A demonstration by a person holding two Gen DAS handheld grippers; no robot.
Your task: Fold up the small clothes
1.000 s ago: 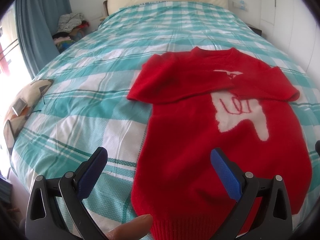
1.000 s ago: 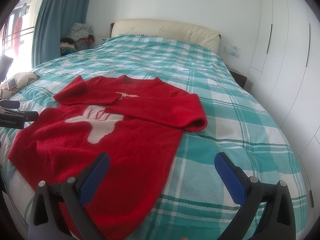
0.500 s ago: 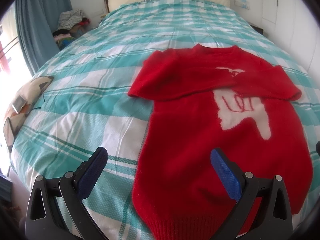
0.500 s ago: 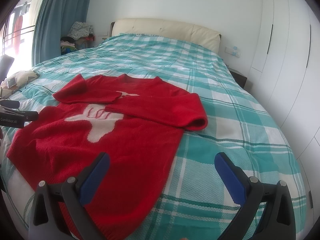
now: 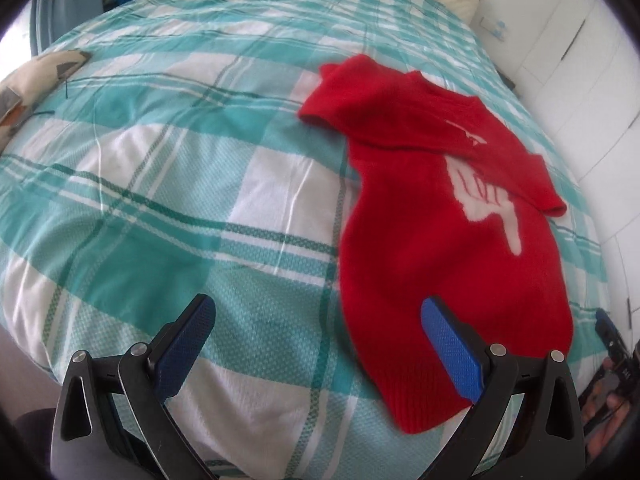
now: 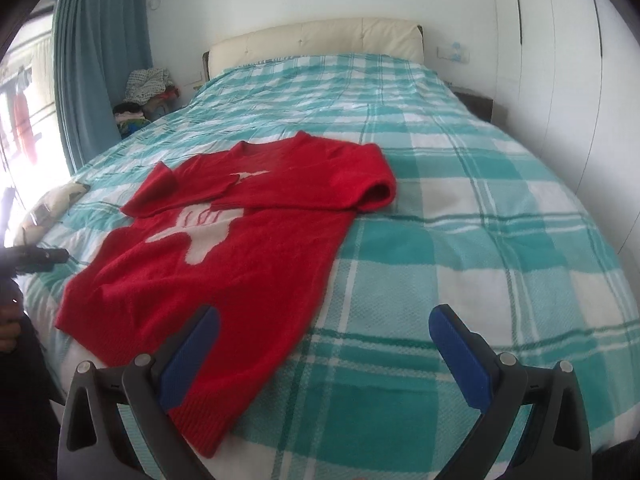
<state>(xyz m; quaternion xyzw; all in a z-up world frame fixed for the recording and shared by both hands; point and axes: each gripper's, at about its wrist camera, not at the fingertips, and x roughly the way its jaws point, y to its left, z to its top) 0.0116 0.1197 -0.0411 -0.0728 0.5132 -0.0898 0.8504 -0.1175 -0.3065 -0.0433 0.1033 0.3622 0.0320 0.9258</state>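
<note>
Overall, the work surface is a bed (image 6: 460, 240) covered with a teal-and-white checked spread, its cream padded headboard (image 6: 316, 38) at the far end from both grippers. White wardrobe doors (image 6: 560, 60) line the wall to the right of the right gripper. A blue curtain (image 6: 100, 72) hangs to its far left, with a heap of mixed clothing (image 6: 144, 96) piled below it beside the bed. A patterned cushion (image 5: 36, 76) lies at the far left edge of the bed as seen from the left gripper.

The task item, a red sweater (image 5: 452, 248) with a white pointing-hand motif on its front, lies flat on the spread. Both sleeves are folded inward across the chest; the body below them is unfolded, with the ribbed hem nearest the grippers.

Left gripper (image 5: 318, 344): jaws spread wide, nothing between them. Its right finger stands over the hem corner of the sweater and its left finger over bare spread; whether the right finger touches the knit cannot be told.

Right gripper (image 6: 324, 348): jaws likewise spread wide and empty. Its left finger stands over the sweater's lower edge, its right finger over bare spread. Contact cannot be confirmed.

From the right wrist view the left gripper shows at the far left edge, beside the sweater's side seam.
</note>
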